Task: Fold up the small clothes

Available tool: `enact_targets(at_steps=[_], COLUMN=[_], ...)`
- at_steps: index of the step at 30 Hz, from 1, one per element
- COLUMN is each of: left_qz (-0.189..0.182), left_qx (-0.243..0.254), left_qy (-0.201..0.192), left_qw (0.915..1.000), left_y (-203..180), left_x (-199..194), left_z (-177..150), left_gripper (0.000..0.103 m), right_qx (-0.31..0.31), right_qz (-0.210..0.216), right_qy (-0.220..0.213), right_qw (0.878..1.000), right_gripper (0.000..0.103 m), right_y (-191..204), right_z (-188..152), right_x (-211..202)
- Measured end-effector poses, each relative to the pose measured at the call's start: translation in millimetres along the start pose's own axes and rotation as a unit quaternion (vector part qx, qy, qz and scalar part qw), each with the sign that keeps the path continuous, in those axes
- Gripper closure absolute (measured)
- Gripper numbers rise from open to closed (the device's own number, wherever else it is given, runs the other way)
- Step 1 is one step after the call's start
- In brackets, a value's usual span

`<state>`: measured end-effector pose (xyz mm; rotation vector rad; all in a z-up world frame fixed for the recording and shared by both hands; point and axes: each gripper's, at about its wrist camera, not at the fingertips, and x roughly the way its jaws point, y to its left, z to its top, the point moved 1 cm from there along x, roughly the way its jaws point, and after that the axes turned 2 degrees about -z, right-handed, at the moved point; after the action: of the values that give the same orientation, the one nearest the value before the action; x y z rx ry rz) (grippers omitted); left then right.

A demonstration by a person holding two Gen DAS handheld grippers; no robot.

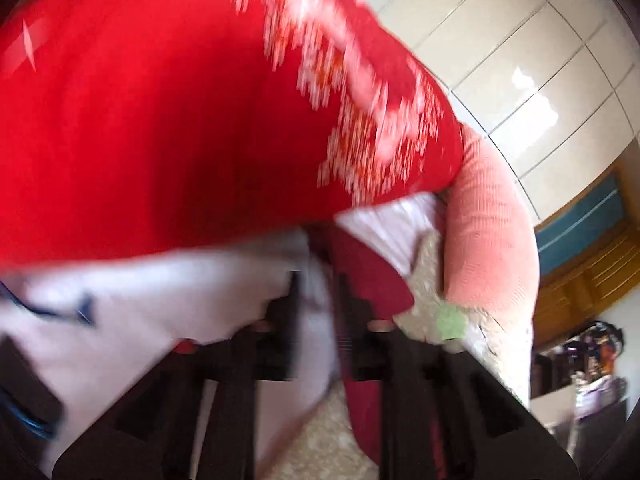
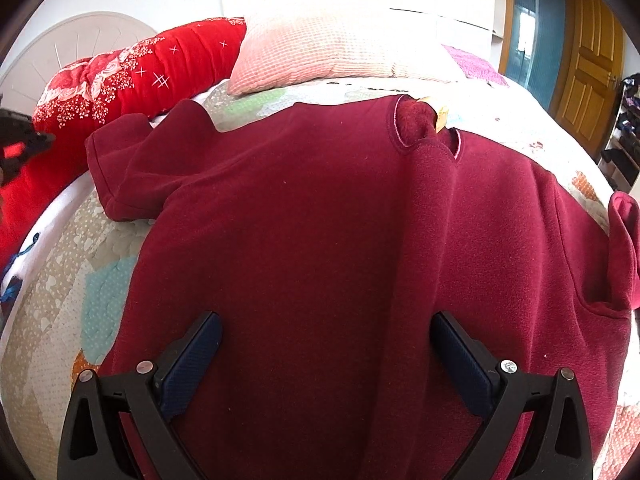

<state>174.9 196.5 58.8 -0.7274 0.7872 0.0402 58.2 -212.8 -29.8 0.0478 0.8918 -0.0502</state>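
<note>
A dark red fleece top (image 2: 300,220) lies spread on the bed, collar (image 2: 420,128) at the far side. A raised fold ridge (image 2: 432,208) runs down from the collar. Its left sleeve (image 2: 128,168) is bunched near the quilt and its right sleeve (image 2: 624,240) curls up at the edge. My right gripper (image 2: 328,344) hovers wide open over the lower body of the top, holding nothing. My left gripper (image 1: 320,304) is blurred, its jaws a little apart with pale sheet showing between them and a strip of dark red cloth (image 1: 368,280) beside its right finger. It shows as a black gripper (image 2: 24,148) at the far left, clear of the sleeve.
A red floral quilt (image 2: 132,76) lies along the bed's left side by the white headboard (image 2: 60,44). A pink pillow (image 2: 340,52) sits beyond the top. The patchwork bed cover (image 2: 60,280) shows around it. A wooden door (image 2: 592,72) and a shelf (image 2: 628,132) stand at the right.
</note>
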Motion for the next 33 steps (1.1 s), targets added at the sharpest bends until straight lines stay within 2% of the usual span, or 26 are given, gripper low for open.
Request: enact_targets(at_steps=[1,5,7,10,11,13,14,16,19,20,24,29,31,33], left_qz=[-0.006,-0.032,-0.047,-0.048,-0.044,-0.02,-0.012,-0.036,-0.049,-0.046,-0.009,0.028,0.036,0.031], left_qx=[-0.005,-0.013,-0.015,-0.027,-0.021,0.02,0.039,0.069,0.109,0.107,0.089,0.054,0.055,0.062], left_qy=[0.009,0.027,0.024,0.019,0.027,0.048,0.047,0.017,-0.057,-0.071,-0.06,-0.022,-0.028,-0.039], left_qw=[0.9999,0.999,0.9985,0.9983,0.9984,0.9985,0.9981,0.9968,0.9912,0.9906,0.9942,0.9979,0.9974,0.9968], left_y=[1,-8,-16,-23,-27,-40,-47,-59,-68,-64,-36,-3,-3,-13], left_x=[9,40,54,72,79,87,85,59,10,1,3,20,18,12], left_z=[-6,-17,-18,-20,-21,-22,-22,-16,1,8,11,-23,-27,-28], left_gripper=[0.062,0.058,0.046,0.046,0.047,0.098,0.099,0.099,0.098,0.098,0.098,0.099,0.099,0.099], right_qx=[0.0,0.0,0.0,0.0,0.0,0.0,0.001,0.001,0.001,0.001,-0.001,-0.008,-0.004,0.007], right_qz=[0.0,0.001,0.0,0.0,0.0,0.002,0.003,0.003,0.003,0.003,0.0,-0.004,0.009,0.027], right_qy=[0.0,0.0,0.0,-0.002,-0.003,-0.003,-0.003,-0.003,-0.003,-0.003,-0.002,0.015,0.026,0.009], right_qw=[1.0,1.0,1.0,1.0,1.0,1.0,1.0,1.0,1.0,1.0,1.0,1.0,1.0,1.0], right_gripper=[0.0,0.0,0.0,0.0,0.0,0.0,0.0,0.0,0.0,0.0,0.0,0.0,0.0,0.0], right_y=[0,0,0,-1,-1,-2,-2,-2,-3,-3,-2,0,-2,-5], right_z=[0,0,0,-1,-1,-1,-1,-2,-2,-2,-1,4,12,19], right_x=[0,0,0,0,1,1,2,2,2,2,3,3,-3,-12])
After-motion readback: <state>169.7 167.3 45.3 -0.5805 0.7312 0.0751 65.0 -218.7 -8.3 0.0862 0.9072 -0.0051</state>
